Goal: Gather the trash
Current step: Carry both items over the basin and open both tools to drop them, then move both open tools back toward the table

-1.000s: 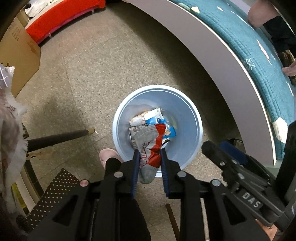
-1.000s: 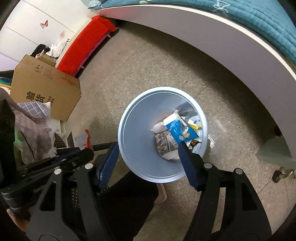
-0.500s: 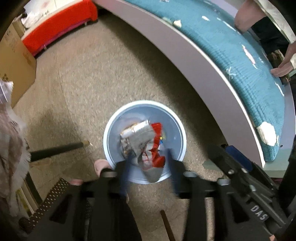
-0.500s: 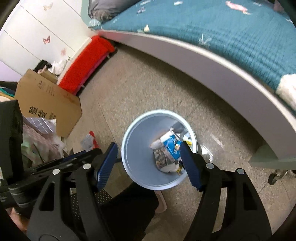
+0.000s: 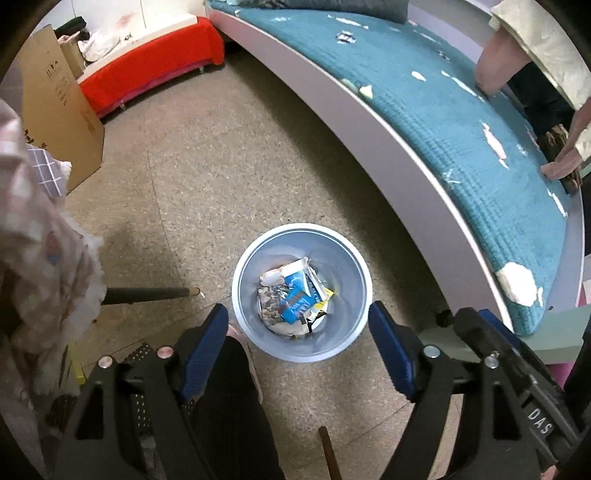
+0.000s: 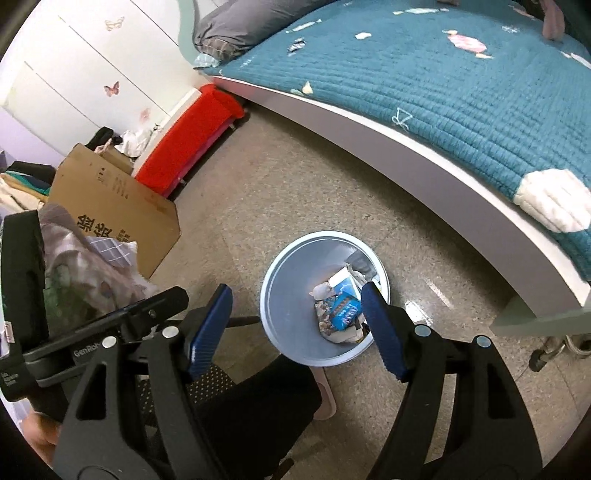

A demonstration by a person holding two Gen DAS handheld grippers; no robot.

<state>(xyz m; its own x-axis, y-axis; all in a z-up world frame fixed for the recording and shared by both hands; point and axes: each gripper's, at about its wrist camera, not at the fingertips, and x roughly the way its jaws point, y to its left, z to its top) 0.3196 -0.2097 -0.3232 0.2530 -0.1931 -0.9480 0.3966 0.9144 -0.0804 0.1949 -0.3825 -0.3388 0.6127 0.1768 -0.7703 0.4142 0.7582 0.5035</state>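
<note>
A light blue trash bin (image 5: 243, 291) stands on the floor, also in the right wrist view (image 6: 280, 295). Crumpled wrappers (image 5: 291, 299) lie in its bottom, blue and white ones on top; they show in the right wrist view too (image 6: 340, 310). My left gripper (image 5: 297, 325) is open and empty, high above the bin. My right gripper (image 6: 295, 306) is open and empty, also high above the bin. Small scraps of trash (image 6: 364, 36) lie scattered on the teal bedspread (image 6: 461, 81).
The bed (image 5: 461, 147) curves along the right, with a person's hand (image 5: 561, 162) on it. A cardboard box (image 6: 114, 210) and a red bench (image 5: 147, 66) stand at the left. A black stick (image 5: 147, 293) lies beside the bin. My leg and slipper (image 5: 240, 354) are near it.
My left gripper opened and let go of the red and grey wrapper, which dropped into the bin. Both grippers rose well above the bin.
</note>
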